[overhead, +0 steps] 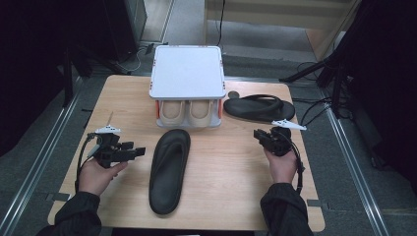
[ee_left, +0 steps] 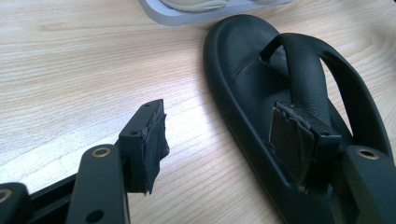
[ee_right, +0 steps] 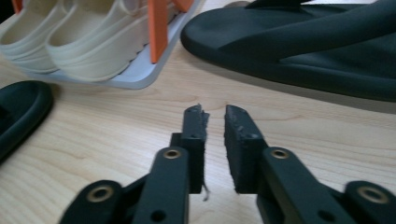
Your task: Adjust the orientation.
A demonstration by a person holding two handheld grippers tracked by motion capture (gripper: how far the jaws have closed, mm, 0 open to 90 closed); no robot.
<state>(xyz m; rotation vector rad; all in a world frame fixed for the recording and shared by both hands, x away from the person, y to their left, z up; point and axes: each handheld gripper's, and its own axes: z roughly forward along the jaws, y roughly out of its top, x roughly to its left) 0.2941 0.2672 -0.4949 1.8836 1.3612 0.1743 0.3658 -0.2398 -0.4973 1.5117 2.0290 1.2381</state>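
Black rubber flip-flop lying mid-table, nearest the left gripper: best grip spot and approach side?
Probably the side rim of the black rubber flip-flop near its toe strap, coming in from its left edge, where the left gripper already stands with open jaws. The sandal lies flat, sole down, so the raised edge gives both pads a thin wall to pinch. The arched strap is an alternative, but looks softer.

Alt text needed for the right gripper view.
The right claw, jaws nearly closed with nothing between them, hovers over a wooden table. Ahead lies a black sandal; to the left, beige shoes sit in a grey rack with orange posts.
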